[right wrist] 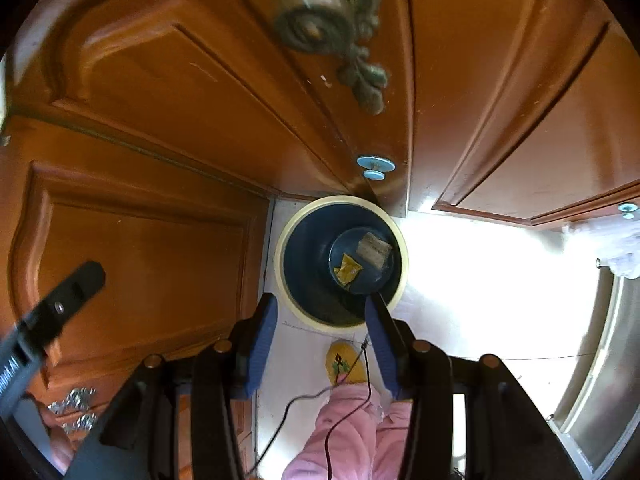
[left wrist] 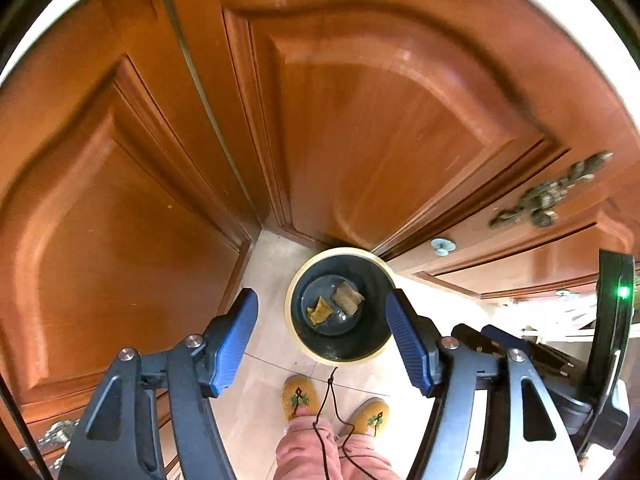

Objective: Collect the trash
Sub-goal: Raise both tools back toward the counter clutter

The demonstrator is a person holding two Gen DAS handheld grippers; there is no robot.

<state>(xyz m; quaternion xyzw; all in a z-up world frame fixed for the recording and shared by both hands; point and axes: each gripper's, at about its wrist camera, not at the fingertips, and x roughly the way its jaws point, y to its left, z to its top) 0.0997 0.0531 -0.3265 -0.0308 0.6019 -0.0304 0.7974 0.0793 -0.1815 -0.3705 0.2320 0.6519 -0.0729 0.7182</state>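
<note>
Round trash bin, dark blue-grey inside with a cream rim, stands on the pale tiled floor in the corner where glossy orange-brown wooden cabinet doors meet; panels are raised and curved, with ornate tarnished metal handles and small light-blue round bumpers. At the bin's bottom lie two pieces of trash: a crumpled yellow wrapper and a tan, ribbed, rolled-looking scrap, just beside each other, apart from the bin wall as far as can be told. Left gripper hangs above the bin, jaws spread wide with nothing between them; fingers are dark metal links with blue ribbed pads, and the bin opening shows in the gap between them. Right gripper also points down over the bin, jaws parted moderately and empty, blue pads framing the bin's near rim; the wrapper and tan scrap sit beyond the right finger's tip. In the left wrist view the right gripper's black body with a green light shows at right. Below both are yellow beaded slippers, pink trousers and a thin black cord. Bright glare washes out the floor at right in the right wrist view.
</note>
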